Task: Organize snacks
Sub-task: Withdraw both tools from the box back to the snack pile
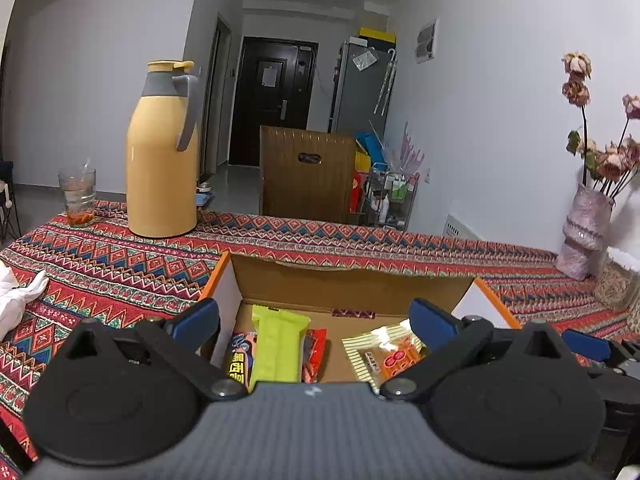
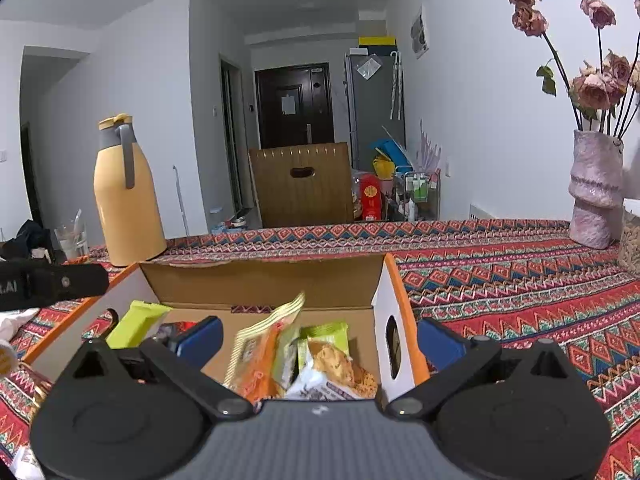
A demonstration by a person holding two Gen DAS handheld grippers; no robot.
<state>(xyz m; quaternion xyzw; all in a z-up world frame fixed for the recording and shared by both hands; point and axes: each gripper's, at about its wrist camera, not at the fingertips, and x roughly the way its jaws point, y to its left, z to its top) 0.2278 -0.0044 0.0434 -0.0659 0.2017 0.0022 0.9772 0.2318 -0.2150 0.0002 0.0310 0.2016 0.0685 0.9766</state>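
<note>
Both grippers, left gripper (image 1: 314,322) and right gripper (image 2: 318,338), stand spread fully wide, gripping nothing, poised over the cardboard box (image 1: 340,280). Inside lie a green snack bar (image 1: 278,346) at 9 o'clock and a striped packet (image 1: 380,354) at 3 o'clock.

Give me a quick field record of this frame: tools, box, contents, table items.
left tool: open, nothing between its fingers, over the box's left part
right tool: open, nothing gripped, over the box's right part
box: open cardboard, orange edges, on the patterned tablecloth
contents: lime-green bar, striped orange packet, red packet, cracker packet
thermos: yellow, upright, behind the box to the left
glass: left of the thermos
vase: pink, dried roses, far right
</note>
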